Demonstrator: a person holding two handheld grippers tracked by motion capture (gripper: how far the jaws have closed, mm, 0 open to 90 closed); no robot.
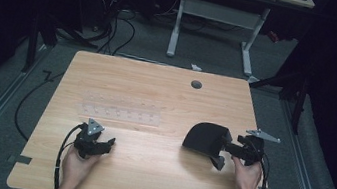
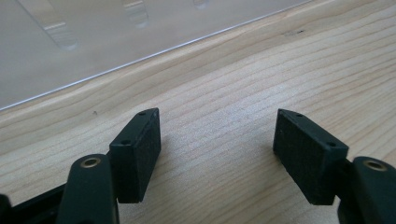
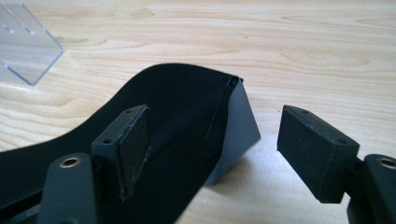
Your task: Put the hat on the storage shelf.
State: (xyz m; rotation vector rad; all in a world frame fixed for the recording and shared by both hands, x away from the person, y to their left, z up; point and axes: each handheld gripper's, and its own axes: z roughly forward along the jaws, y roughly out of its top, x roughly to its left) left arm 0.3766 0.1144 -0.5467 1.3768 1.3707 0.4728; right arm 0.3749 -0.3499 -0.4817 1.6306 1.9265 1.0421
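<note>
A black object with a curved top and a flat grey end wall (image 1: 204, 137) sits on the right half of the wooden table (image 1: 157, 88). My right gripper (image 1: 221, 150) is at its right side, jaws open. In the right gripper view the object (image 3: 177, 93) has its end edge between the jaws of my right gripper (image 3: 217, 121); one pad hangs over the black top, the other over bare wood, and neither presses on it. My left gripper (image 1: 104, 145) rests low at the front left, open. Nothing but wood lies between the jaws of my left gripper (image 2: 217, 121).
A clear plastic rack (image 1: 121, 112) with rows of small slots lies flat at mid-table, just beyond the left gripper; the rack (image 2: 70, 37) fills the upper left of that gripper's view, and a corner of the rack (image 3: 23, 46) shows beyond the black object. A grey cable port (image 1: 196, 84) sits near the far edge.
</note>
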